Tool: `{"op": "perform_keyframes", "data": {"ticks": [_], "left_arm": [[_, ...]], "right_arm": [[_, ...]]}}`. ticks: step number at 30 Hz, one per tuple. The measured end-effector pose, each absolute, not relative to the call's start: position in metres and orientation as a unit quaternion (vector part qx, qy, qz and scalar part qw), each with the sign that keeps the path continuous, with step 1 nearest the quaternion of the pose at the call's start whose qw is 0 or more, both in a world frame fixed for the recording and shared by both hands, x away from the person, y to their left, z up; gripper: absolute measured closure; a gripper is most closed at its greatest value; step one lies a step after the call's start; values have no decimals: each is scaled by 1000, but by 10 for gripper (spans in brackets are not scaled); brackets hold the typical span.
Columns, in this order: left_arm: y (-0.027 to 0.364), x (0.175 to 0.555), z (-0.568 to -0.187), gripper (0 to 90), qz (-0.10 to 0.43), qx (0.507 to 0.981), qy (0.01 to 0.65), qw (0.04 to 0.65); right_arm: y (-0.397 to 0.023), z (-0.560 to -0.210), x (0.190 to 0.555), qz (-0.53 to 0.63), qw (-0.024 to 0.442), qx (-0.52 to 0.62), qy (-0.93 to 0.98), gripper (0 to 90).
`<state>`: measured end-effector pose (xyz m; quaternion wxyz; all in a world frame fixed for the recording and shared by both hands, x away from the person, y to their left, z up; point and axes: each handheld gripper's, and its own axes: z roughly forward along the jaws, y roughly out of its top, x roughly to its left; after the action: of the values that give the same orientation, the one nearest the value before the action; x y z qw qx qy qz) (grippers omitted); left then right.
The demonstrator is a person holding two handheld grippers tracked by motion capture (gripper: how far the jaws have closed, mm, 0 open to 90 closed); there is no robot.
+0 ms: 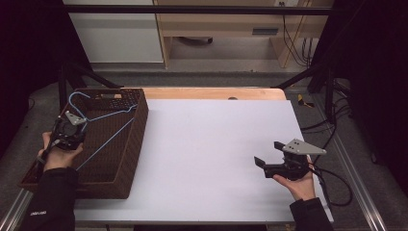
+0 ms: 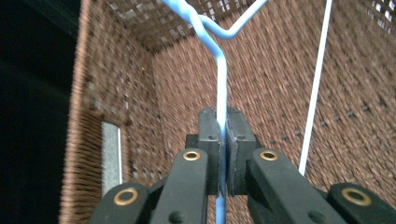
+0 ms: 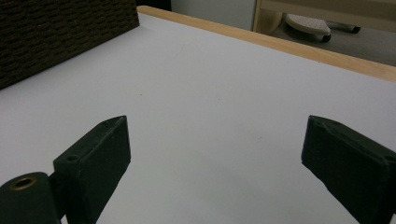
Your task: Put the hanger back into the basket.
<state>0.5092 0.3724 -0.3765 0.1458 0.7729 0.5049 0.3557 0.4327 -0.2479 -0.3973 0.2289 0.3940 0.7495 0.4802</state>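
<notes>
The left hand-held gripper [image 2: 223, 135] was clenched on the straight wire of a light blue hanger [image 2: 221, 84], whose long axis ran directly away from its jaws toward the twisted neck, inside a brown woven basket [image 1: 137, 130] at the left of the tabletop [image 1: 207, 144]. The right hand-held gripper [image 3: 215, 154] waited well apart to the right, jaws wide and holding nothing, so the left hand was far nearer.

Table [image 1: 216, 144]: white top, wooden strip along far edge. One brown wicker basket [image 1: 132, 144] sits directly on its left edge.
</notes>
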Motion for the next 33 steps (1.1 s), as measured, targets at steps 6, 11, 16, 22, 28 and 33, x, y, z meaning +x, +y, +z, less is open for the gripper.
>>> {"op": "perform_keyframes", "data": {"ticks": [6, 11, 16, 22, 28, 33], "left_arm": [[372, 513, -387, 866, 312, 787, 516, 132], [372, 513, -386, 861, 302, 788, 521, 130], [376, 505, -376, 722, 310, 774, 533, 143], [379, 478, -348, 581, 332, 749, 527, 227], [356, 444, -330, 459, 338, 728, 481, 353], [327, 422, -329, 339, 310, 721, 439, 437]], "right_arm": [[-247, -398, 433, 478, 228, 394, 751, 84], [-247, -398, 433, 477, 229, 393, 752, 84], [-247, -398, 433, 478, 229, 394, 751, 84], [-247, -397, 432, 480, 230, 393, 750, 84], [-247, -396, 431, 485, 231, 395, 746, 83], [-247, -395, 431, 490, 234, 393, 742, 82]]}}
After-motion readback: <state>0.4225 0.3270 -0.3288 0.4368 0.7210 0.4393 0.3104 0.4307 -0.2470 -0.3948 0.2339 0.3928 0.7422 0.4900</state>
